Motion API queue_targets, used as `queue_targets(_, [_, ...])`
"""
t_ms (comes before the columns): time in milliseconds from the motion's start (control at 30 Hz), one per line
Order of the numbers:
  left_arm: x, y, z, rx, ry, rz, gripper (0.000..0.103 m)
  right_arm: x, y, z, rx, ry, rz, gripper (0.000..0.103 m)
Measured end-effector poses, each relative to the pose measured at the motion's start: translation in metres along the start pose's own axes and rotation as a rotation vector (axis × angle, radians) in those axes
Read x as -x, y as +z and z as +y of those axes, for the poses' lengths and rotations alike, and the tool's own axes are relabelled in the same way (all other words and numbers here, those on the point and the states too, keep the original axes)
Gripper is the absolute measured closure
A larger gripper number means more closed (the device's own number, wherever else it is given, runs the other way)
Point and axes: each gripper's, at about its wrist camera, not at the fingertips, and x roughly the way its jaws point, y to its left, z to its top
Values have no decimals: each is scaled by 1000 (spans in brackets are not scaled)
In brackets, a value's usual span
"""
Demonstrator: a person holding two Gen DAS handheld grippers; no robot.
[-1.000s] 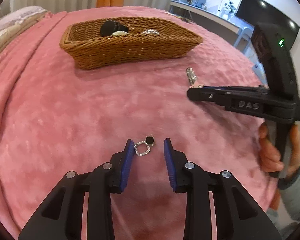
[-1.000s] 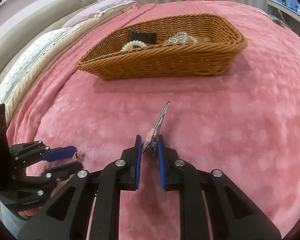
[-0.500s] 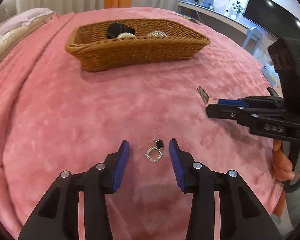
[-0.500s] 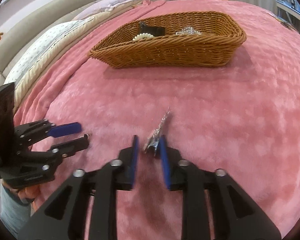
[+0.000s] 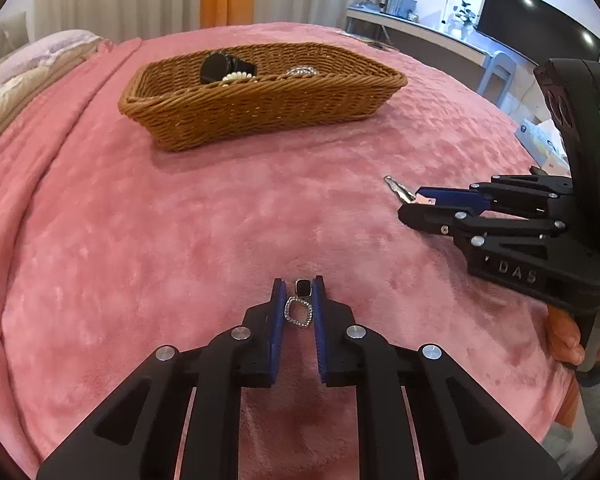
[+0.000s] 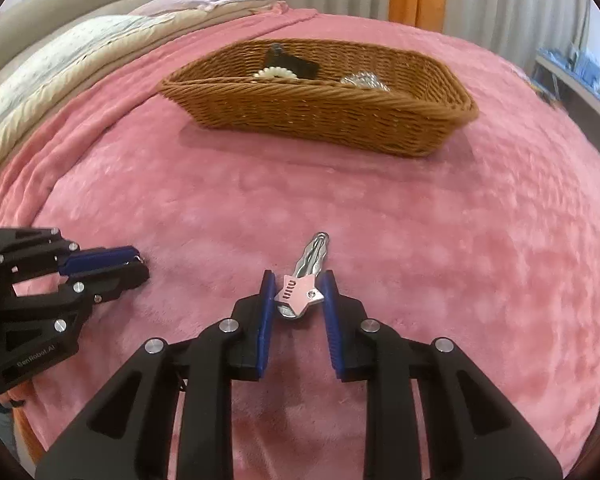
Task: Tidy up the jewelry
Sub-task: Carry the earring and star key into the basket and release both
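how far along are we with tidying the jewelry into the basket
Partly done. The wicker basket already holds a black watch, a pearl bracelet and a silver piece. In hand: the left gripper jaws are closing around the earring, the right gripper around the star hair clip. Both still lie on the blanket and need carrying over.

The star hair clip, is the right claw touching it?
Touching. In the right wrist view the closing right claw has both blue pads against the pink star hair clip, no gap either side.
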Motion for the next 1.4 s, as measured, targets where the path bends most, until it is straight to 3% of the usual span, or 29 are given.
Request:
queue_targets(233, [18, 1, 1, 17, -10, -62, 96, 28, 2, 8, 20, 36, -72, 82])
queue_targets(467, [51, 15, 1, 19, -12, -161, 96, 74, 26, 11, 30, 37, -190, 82])
queue_targets(633, [83, 49, -1, -1, -9, -269, 96, 97, 63, 2, 27, 28, -277, 82])
queue_targets(767, [94, 89, 1, -7, 0, -328, 96, 92, 100, -13, 4, 24, -302, 82])
queue_targets(900, [82, 131, 8, -2, 3, -344, 96, 62, 141, -38, -55, 49, -272, 82])
queue_targets(1033, [42, 168, 29, 56, -25, -305, 96, 15, 174, -66, -135, 88, -186, 82])
queue_targets(1400, [-41, 191, 63, 161, -58, -179, 96, -73, 201, -82, -154, 100, -7, 82])
